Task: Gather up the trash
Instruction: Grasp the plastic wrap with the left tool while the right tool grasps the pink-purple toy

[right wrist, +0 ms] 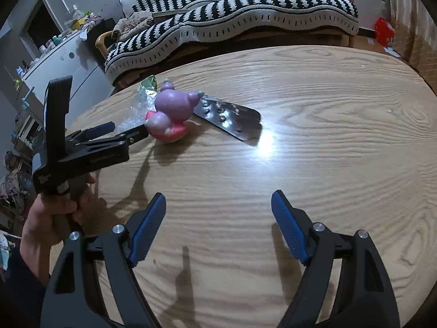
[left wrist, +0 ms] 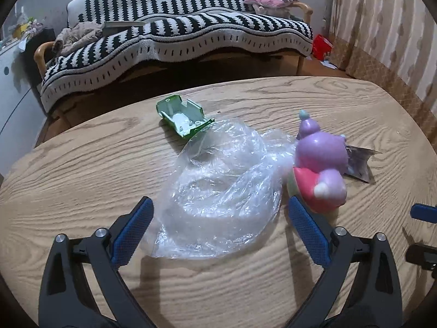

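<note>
My left jaws [left wrist: 220, 213] apart, nothing clamped; crumpled clear plastic bag [left wrist: 218, 191] lies between pads on wood-grain desk [left wrist: 82, 164], frame centre. My right jaws [right wrist: 218, 216] apart over bare desk. Purple-and-pink toy figure [left wrist: 319, 169] right of bag; green plastic shell [left wrist: 183, 119] above it; dark foil wrapper [right wrist: 229, 120] beside toy.

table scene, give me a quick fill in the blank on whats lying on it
1. The clear plastic bag lies between the open left gripper fingers on the ____ table.
2. The toy figure beside the bag has a ____ head.
3. The broken plastic shell beyond the bag is ____.

Missing words: wooden; purple; green
</note>
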The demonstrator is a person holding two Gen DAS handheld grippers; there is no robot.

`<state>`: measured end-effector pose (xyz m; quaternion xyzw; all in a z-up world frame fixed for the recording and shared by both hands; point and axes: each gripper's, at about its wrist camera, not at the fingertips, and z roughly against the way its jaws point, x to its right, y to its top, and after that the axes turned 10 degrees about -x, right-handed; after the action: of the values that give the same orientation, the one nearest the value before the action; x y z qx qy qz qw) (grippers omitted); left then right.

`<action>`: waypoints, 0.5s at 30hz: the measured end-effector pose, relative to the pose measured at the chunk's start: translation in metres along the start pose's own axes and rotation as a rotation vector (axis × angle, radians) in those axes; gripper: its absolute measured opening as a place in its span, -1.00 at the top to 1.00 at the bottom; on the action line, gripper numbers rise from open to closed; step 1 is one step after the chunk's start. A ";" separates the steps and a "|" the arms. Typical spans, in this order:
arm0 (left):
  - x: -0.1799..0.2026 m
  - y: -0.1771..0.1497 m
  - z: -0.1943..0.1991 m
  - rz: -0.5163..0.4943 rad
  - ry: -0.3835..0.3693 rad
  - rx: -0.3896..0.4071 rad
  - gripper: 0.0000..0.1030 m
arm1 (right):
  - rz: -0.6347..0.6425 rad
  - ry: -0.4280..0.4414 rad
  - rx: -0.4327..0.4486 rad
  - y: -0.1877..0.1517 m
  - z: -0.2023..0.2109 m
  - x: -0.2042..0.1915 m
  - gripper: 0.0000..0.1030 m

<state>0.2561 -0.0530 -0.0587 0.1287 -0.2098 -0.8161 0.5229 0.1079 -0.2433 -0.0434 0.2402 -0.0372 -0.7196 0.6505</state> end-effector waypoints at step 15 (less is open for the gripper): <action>-0.039 -0.080 0.052 0.114 0.016 -0.064 0.92 | 0.010 0.013 0.007 0.046 -0.051 -0.060 -0.49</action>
<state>0.1865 0.0225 -0.0517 0.1061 -0.1863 -0.7902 0.5741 0.1726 -0.1802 -0.0538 0.2470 -0.0368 -0.7148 0.6532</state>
